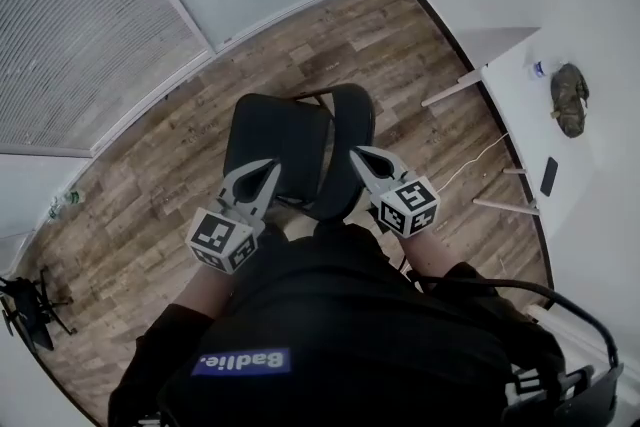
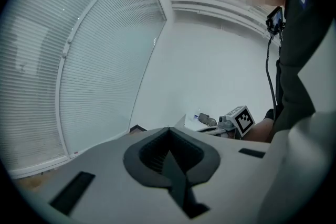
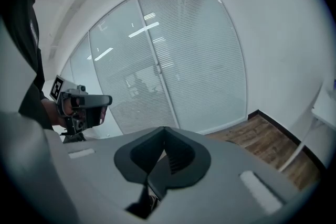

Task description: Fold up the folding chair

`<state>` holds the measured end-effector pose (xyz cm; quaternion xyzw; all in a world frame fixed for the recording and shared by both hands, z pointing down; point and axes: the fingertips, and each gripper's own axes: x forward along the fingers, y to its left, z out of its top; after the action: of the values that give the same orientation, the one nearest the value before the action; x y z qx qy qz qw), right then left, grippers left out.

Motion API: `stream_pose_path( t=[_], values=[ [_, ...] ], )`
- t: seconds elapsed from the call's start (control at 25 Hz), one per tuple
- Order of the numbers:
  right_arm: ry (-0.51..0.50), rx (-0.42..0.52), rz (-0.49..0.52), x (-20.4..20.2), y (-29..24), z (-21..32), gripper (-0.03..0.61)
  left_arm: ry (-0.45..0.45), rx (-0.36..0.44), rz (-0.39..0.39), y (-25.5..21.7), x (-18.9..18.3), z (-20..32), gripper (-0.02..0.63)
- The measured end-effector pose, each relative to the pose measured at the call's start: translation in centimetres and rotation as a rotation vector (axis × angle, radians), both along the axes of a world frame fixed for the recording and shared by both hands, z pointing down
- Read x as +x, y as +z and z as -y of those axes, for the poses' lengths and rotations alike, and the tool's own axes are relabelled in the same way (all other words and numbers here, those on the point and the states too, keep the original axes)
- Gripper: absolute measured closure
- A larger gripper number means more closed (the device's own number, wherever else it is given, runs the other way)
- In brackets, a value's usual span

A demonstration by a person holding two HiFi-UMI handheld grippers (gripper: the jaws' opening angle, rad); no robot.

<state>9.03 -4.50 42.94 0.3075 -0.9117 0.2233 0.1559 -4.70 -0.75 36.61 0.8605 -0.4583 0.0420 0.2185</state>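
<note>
Both jaws clenched empty, left gripper [image 1: 270, 167], right gripper [image 1: 358, 155], by folding chair [image 1: 285, 130], wood floor [image 1: 150, 205], blinds [image 1: 80, 25], white table [image 1: 530, 120]

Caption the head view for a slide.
Person holds the shut left gripper and shut right gripper near a black folding chair.

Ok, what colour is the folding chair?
The chair is black, seen best in the head view.
</note>
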Motion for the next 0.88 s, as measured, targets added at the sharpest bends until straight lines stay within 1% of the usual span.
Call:
stream_pose_path(
  t=[0.12, 0.28, 0.44, 0.6, 0.72, 0.88],
  values=[
    [0.085, -0.012, -0.007, -1.1, 0.2, -0.4, 0.577, 0.047, 0.004, -0.002, 0.1, -2.3, 0.2, 0.609],
    [0.174, -0.022, -0.037, -2.3, 0.3, -0.8, 0.575, 0.093, 0.005, -0.020, 0.3, -4.6, 0.4, 0.609],
    [0.240, -0.066, -0.072, -2.4, 1.0, -1.1, 0.574, 0.117, -0.026, -0.031, 1.3, -6.5, 0.8, 0.607],
    [0.269, -0.120, -0.107, -1.0, 2.8, -0.4, 0.557, 0.114, -0.074, -0.035, 3.8, -7.5, 2.2, 0.607],
    [0.289, -0.178, -0.139, 1.0, 5.0, 0.3, 0.540, 0.072, -0.133, -0.042, 6.7, -7.8, 3.3, 0.606],
    [0.310, -0.224, -0.182, 2.8, 7.8, 1.8, 0.523, 0.033, -0.178, -0.043, 10.0, -8.5, 4.8, 0.606]
  ],
)
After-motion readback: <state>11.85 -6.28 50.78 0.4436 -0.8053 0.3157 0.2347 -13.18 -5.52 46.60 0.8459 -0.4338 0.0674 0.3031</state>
